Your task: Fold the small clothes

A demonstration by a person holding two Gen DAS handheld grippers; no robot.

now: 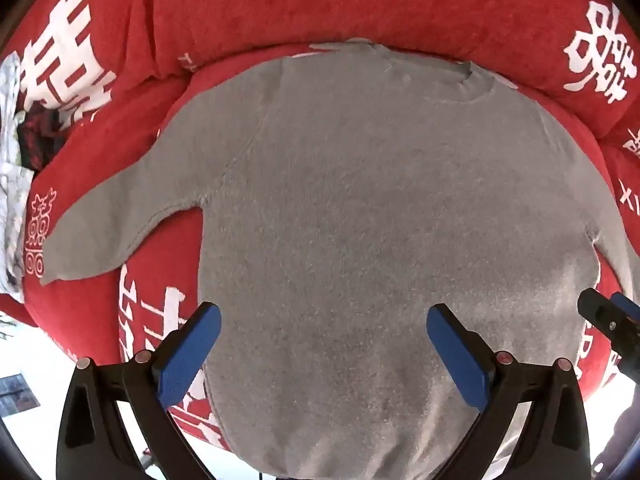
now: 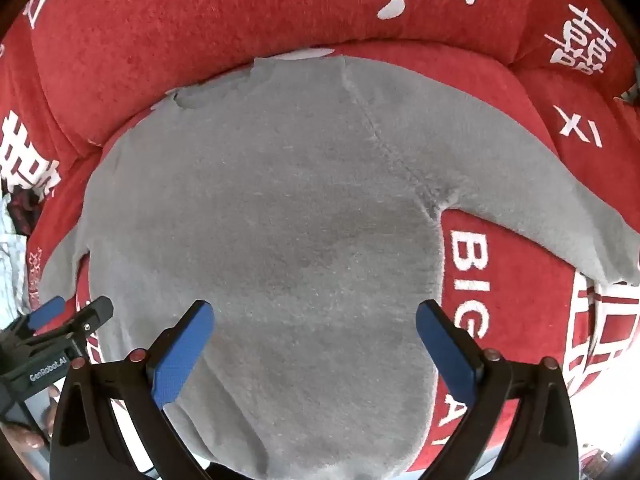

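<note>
A small grey knitted sweater lies flat and spread out on a red sofa, collar away from me; it also shows in the right wrist view. Its left sleeve stretches out to the left, its right sleeve out to the right. My left gripper is open and empty, above the lower part of the sweater. My right gripper is open and empty, above the sweater's lower body. Each gripper appears at the edge of the other's view, the right one and the left one.
The red sofa cover with white printed characters has a raised back cushion behind the sweater. A pile of other clothes lies at the far left. The sofa's front edge drops to a pale floor at lower left.
</note>
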